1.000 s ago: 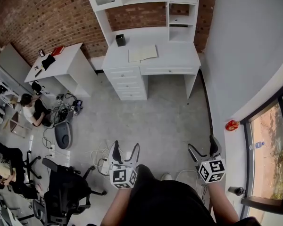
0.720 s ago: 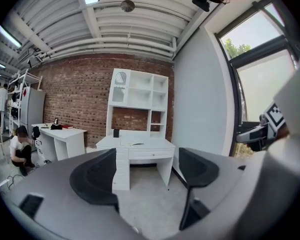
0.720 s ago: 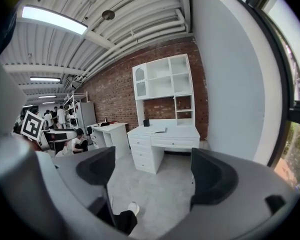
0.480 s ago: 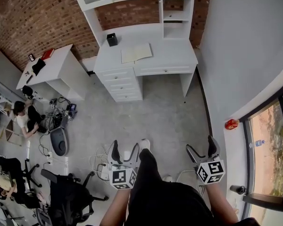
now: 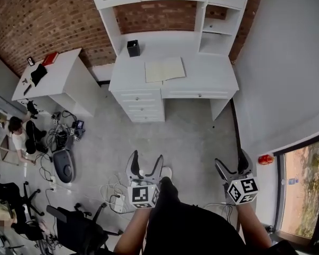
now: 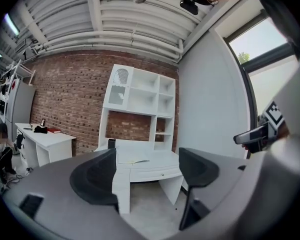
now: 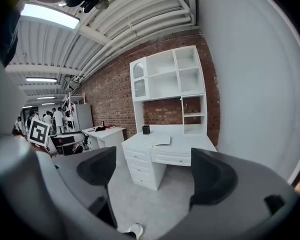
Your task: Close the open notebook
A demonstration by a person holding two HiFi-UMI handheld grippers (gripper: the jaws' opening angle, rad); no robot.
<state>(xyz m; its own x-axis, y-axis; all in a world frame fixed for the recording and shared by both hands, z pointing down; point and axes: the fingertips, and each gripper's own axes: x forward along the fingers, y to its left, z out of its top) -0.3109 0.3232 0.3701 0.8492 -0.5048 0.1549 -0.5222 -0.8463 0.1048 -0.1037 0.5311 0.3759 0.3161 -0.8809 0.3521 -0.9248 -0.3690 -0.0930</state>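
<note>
An open notebook (image 5: 165, 69) with pale pages lies flat on the white desk (image 5: 207, 77) against the brick wall, far ahead of me. It also shows small in the left gripper view as the notebook (image 6: 134, 160) and in the right gripper view as the notebook (image 7: 160, 141). My left gripper (image 5: 145, 166) is held low over the grey floor, open and empty. My right gripper (image 5: 233, 165) is beside it to the right, also open and empty. Both are well short of the desk.
A black pen cup (image 5: 133, 48) stands on the desk's back left. A second white table (image 5: 58, 78) stands at the left. Cables and a power strip (image 5: 118, 202) lie on the floor by my left gripper, near a black office chair (image 5: 80, 230). A person (image 5: 17, 133) sits at far left.
The view has shifted as I step toward the desk; the desk and notebook now sit lower and nearer. Both grippers stay open at the same height.
</note>
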